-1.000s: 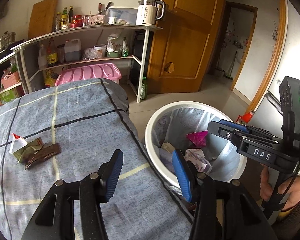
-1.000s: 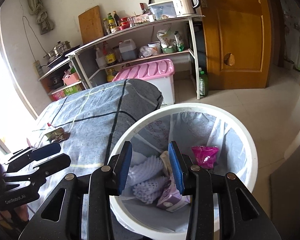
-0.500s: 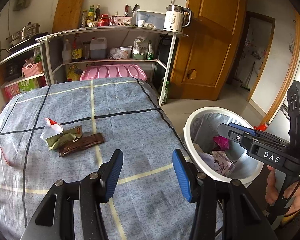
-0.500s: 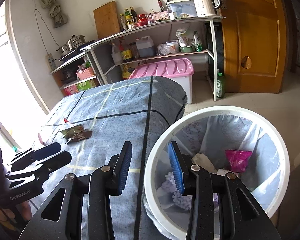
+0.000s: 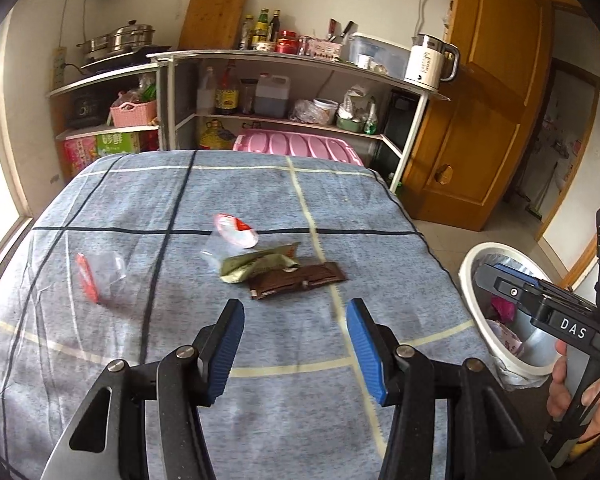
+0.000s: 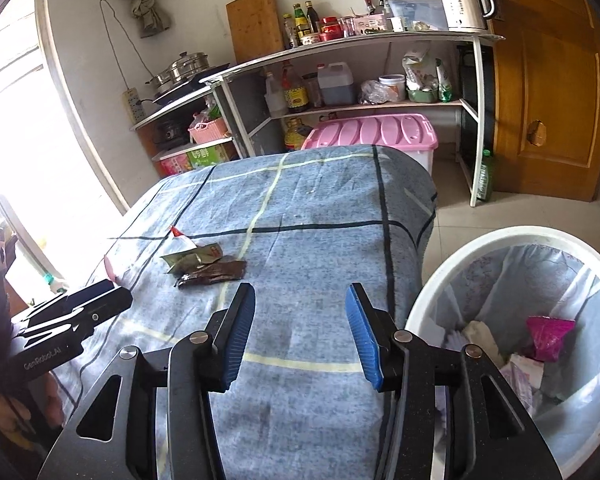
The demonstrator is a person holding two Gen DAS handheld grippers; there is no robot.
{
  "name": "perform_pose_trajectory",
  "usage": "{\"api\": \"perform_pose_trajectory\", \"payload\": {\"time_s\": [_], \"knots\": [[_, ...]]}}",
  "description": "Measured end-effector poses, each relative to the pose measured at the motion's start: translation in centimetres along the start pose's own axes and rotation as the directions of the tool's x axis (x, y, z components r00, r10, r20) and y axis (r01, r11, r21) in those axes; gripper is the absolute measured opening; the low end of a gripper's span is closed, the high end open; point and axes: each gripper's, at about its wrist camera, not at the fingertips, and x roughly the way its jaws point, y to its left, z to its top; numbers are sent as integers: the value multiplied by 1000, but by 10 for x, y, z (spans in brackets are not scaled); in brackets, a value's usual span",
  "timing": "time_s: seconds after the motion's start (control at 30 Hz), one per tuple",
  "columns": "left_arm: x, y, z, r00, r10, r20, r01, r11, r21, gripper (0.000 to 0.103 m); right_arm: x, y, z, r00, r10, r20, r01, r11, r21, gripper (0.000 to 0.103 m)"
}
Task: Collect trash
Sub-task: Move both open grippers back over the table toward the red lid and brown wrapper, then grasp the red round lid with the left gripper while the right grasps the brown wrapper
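A brown wrapper [image 5: 298, 280] [image 6: 212, 273], a green wrapper [image 5: 258, 266] [image 6: 192, 258] and a clear packet with a red-and-white end [image 5: 236, 230] [image 6: 182, 238] lie together mid-table on the blue checked cloth [image 5: 180, 320]. A clear bag with a red strip [image 5: 88, 276] lies further left. My left gripper [image 5: 296, 348] hovers just short of the brown wrapper, its jaws opening, nothing between them. My right gripper [image 6: 300, 332] hangs over the table's near right part beside the white lined bin [image 6: 512, 240] [image 5: 496, 252], jaws opening and empty. The bin holds a magenta packet [image 6: 548, 330] and other scraps.
Behind the table stand metal shelves [image 5: 292, 60] with bottles, a kettle [image 5: 428, 62] and a steamer pot, plus a pink storage-box lid [image 5: 296, 146]. A wooden door [image 5: 480, 120] is at the right. The table's right edge drops to a tiled floor beside the bin.
Both views have swung left, from the bin onto the table, so the wrappers now sit ahead of my left gripper. Both pairs of jaws stand wider apart than before.
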Motion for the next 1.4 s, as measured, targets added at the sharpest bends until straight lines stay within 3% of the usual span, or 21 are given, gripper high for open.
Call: {"api": "perform_pose_trajectory", "payload": {"time_s": [0.23,0.7,0.97,1.07,1.4], "knots": [[-3,66,5,995,95,8,-94,993,-73,56,34,35,8,998,43,-37,-45,998,-41,49],[17,154,7,988,154,-32,-157,972,-172,57,112,80,13,987,48,-154,-73,985,-158,49],[29,171,11,990,133,-41,-139,972,-188,60,142,85,26,974,123,-193,-156,973,-169,54],[35,172,15,993,106,-49,-113,975,-190,60,149,87,27,971,113,-211,-152,972,-180,54],[51,170,14,993,77,-85,-91,981,-173,61,139,99,1,918,225,-328,-310,921,-235,54]]}}
